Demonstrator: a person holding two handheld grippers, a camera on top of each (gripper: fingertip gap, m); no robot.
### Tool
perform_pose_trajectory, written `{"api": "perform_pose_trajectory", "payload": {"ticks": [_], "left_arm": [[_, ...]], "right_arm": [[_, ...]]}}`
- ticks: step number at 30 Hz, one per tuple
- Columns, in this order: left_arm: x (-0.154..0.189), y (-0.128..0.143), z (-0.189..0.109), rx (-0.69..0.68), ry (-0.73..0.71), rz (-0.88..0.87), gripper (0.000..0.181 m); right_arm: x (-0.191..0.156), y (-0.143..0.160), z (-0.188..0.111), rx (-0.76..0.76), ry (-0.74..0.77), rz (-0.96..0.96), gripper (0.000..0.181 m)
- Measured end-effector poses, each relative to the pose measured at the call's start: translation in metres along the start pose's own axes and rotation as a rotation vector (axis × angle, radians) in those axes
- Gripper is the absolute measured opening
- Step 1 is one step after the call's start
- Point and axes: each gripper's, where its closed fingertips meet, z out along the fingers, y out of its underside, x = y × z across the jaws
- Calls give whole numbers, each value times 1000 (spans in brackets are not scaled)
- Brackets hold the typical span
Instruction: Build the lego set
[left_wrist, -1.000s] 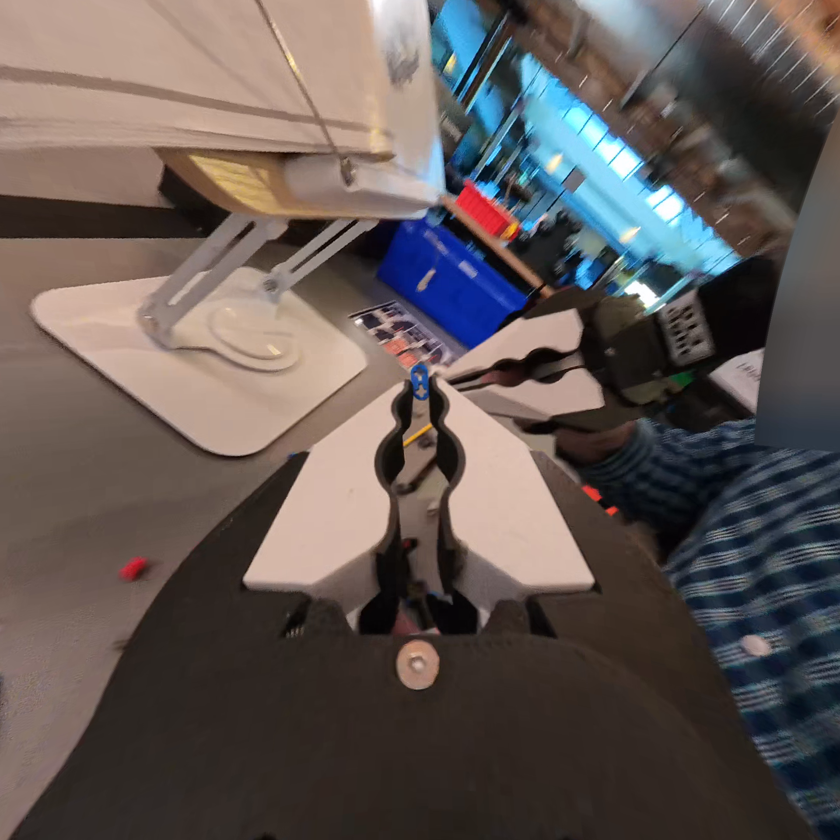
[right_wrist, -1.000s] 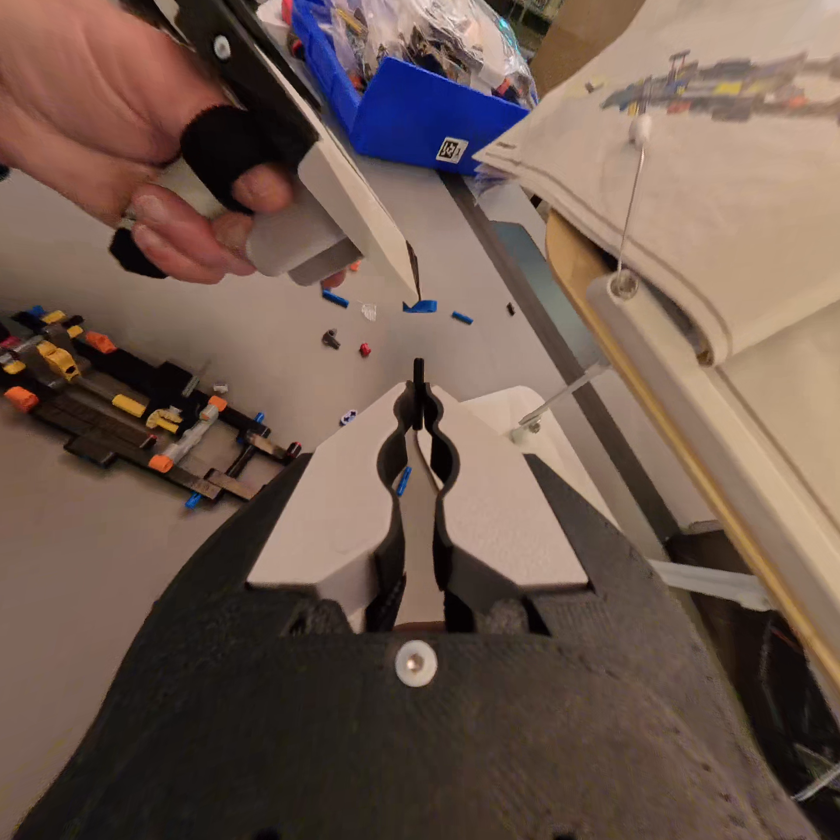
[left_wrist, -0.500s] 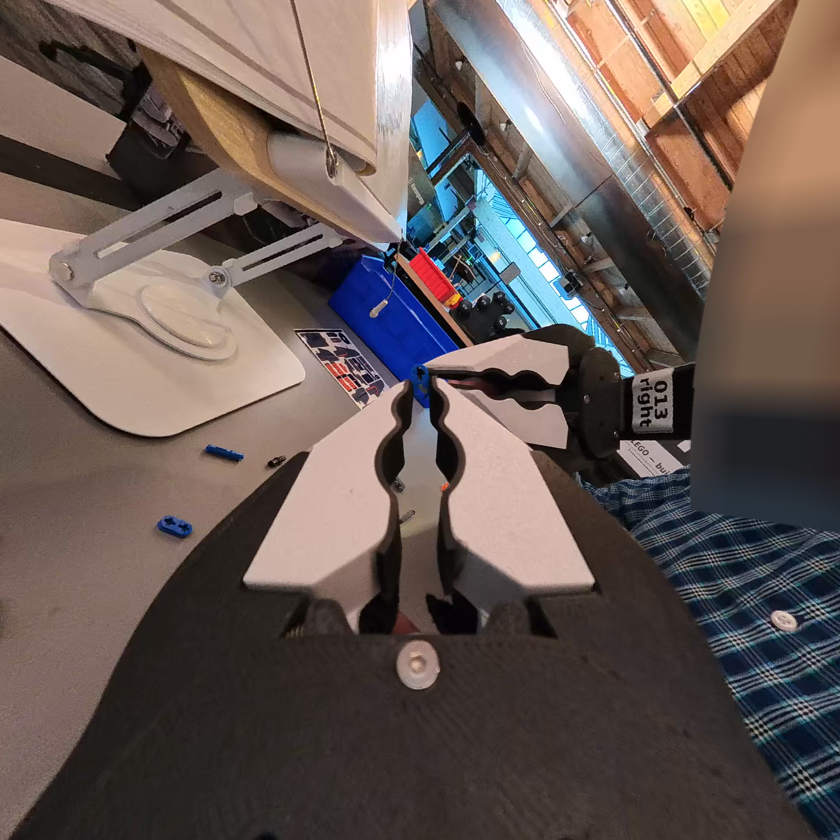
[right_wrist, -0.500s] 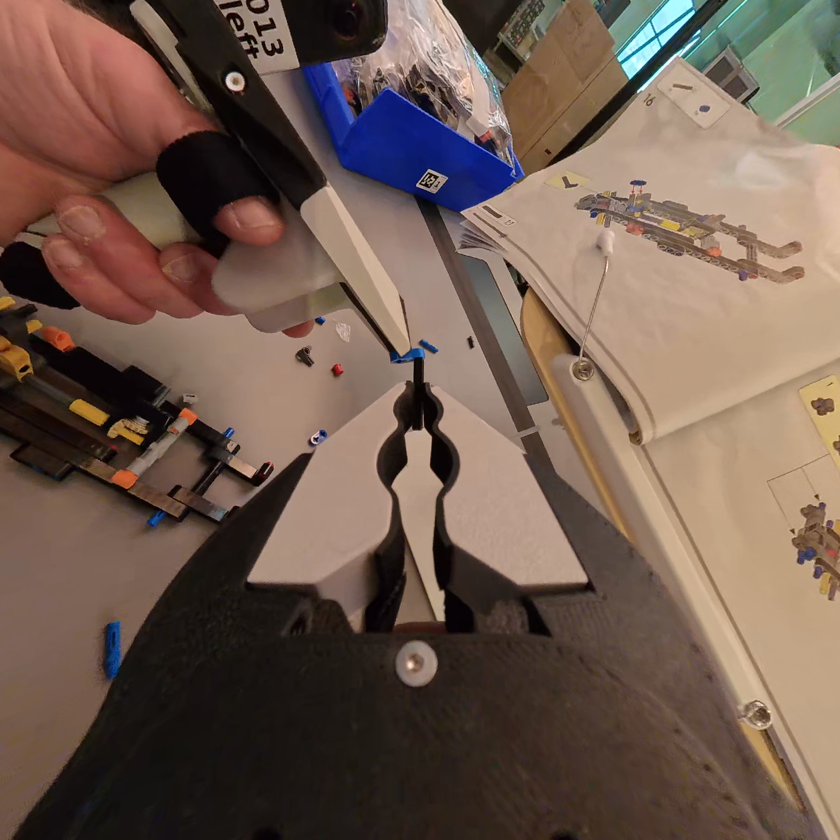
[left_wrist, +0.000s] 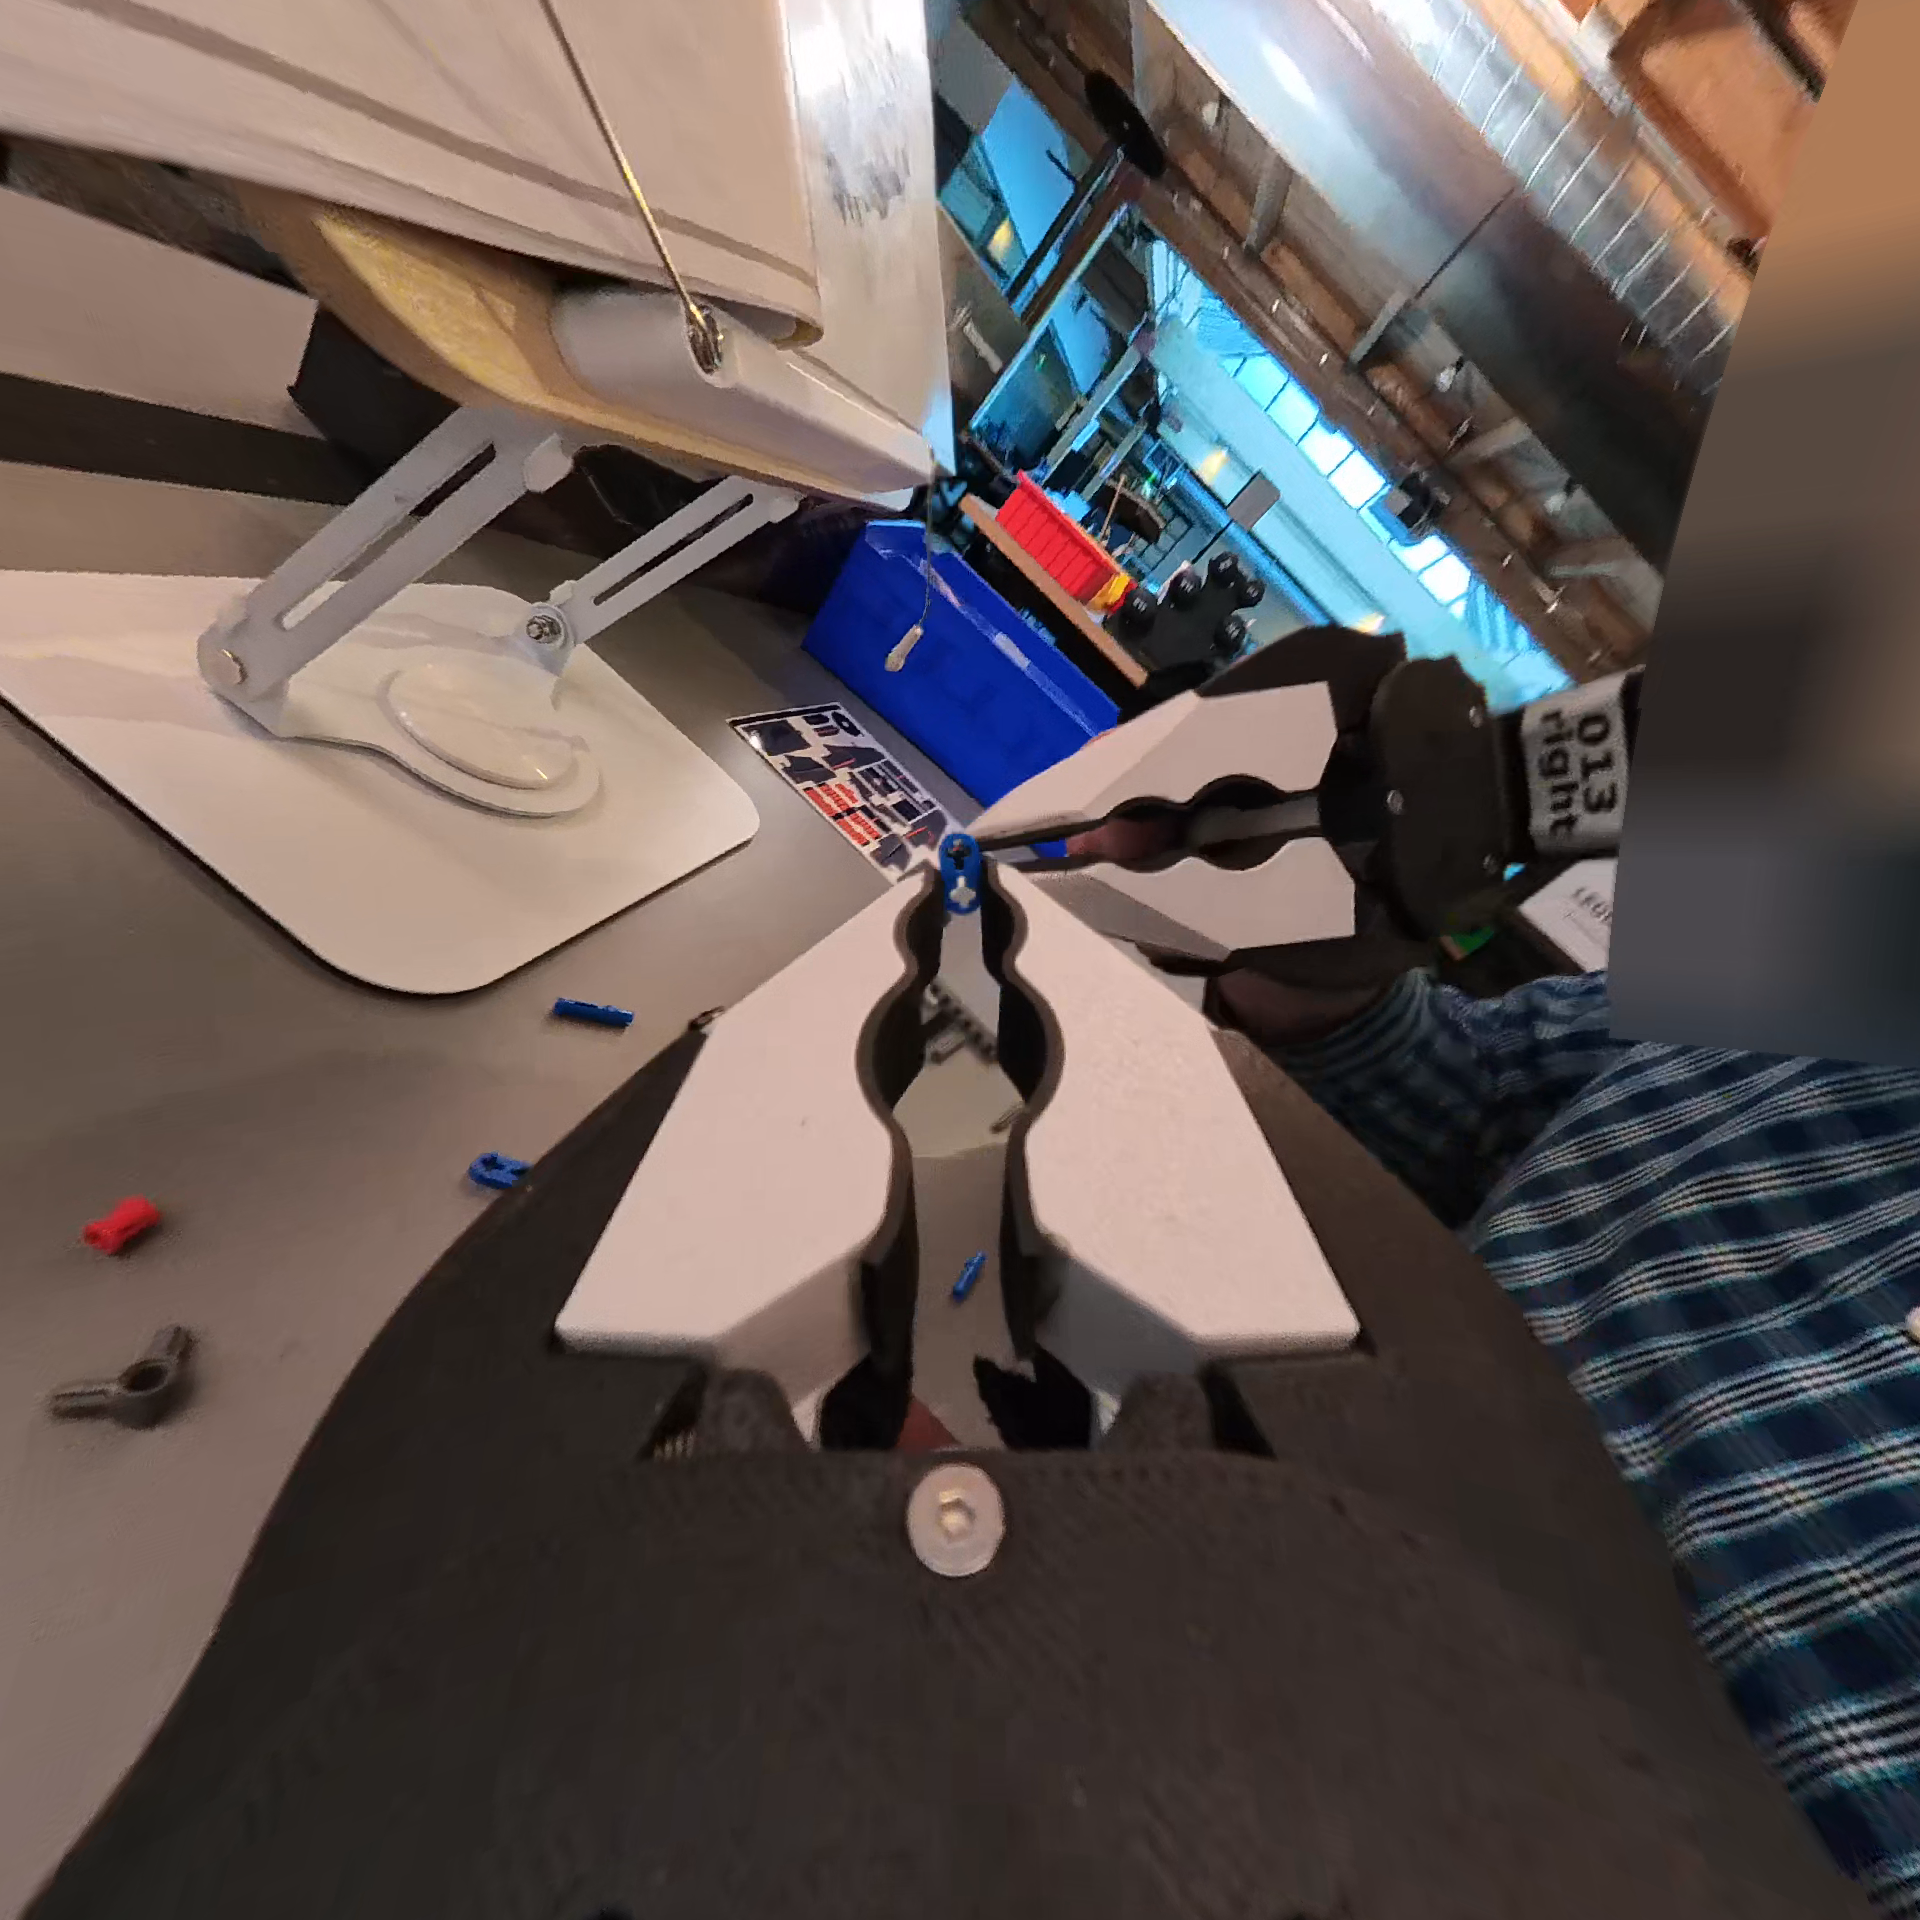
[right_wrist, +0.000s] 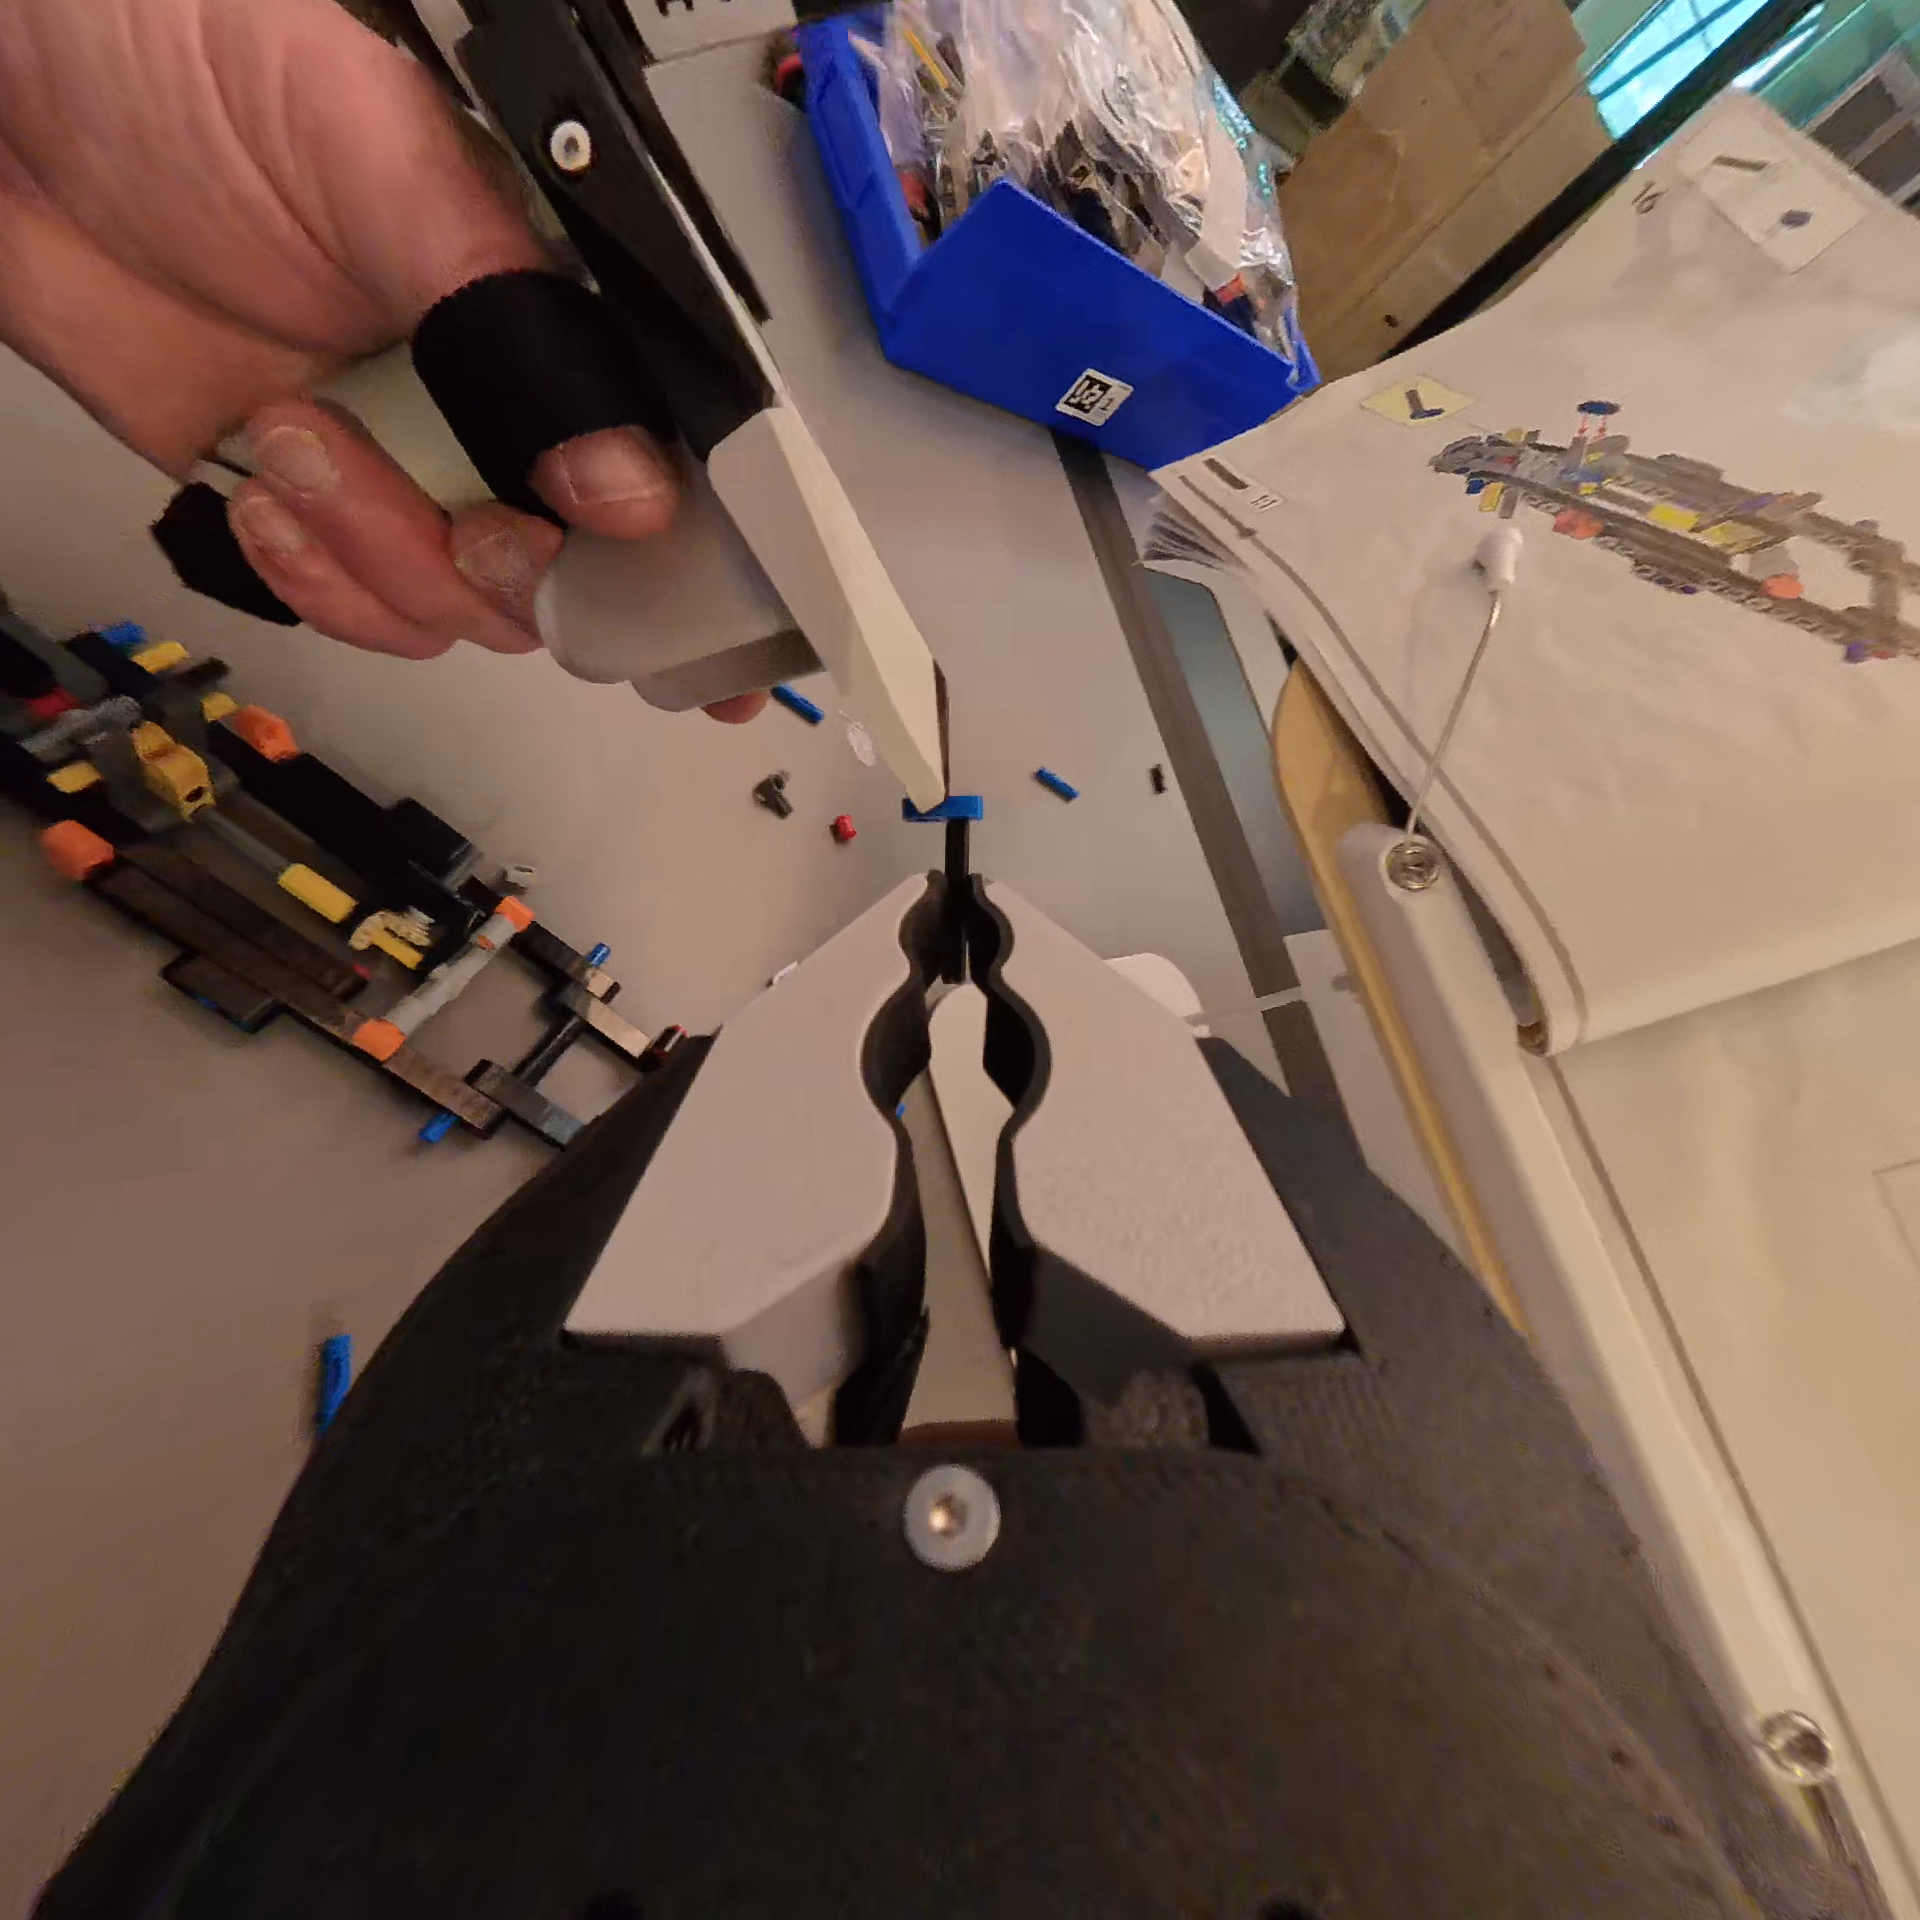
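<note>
With the blue two-hole liftarm (left_wrist: 958, 879) pinched in the left gripper (left_wrist: 958, 883) above the table, the black axle pin (right_wrist: 954, 862) clamped in the right gripper (right_wrist: 951, 914) has been brought into its upper hole, so seating appears under way.

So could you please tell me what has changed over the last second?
The right claw, gripping its thin black pin, closed the gap to the small blue two-hole connector in the left claw; pin tip now meets connector. Both claws stayed shut on their parts, and the partly built black frame stayed on the table.
</note>
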Motion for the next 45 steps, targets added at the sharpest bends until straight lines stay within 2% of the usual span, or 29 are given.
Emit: {"api": "perform_pose_trajectory", "payload": {"ticks": [1,12,27,32,38,45], "left_arm": [[0,0,0,-14,-10,25,5],[5,1,-1,-151,-36,239,5],[15,2,-5,-229,24,320,5],[21,1,-5,-232,70,299,6],[21,7,-6,-300,76,369,5],[16,15,-6,-414,67,419,5]], "right_arm": [[-1,0,0,0,-13,7,0],[-4,-3,-4,100,-175,198,0],[-7,-11,-13,224,-326,375,0],[-8,-16,-17,275,-394,448,0],[-12,-15,-17,245,-408,384,0],[-18,-10,-14,163,-385,217,0]]}}
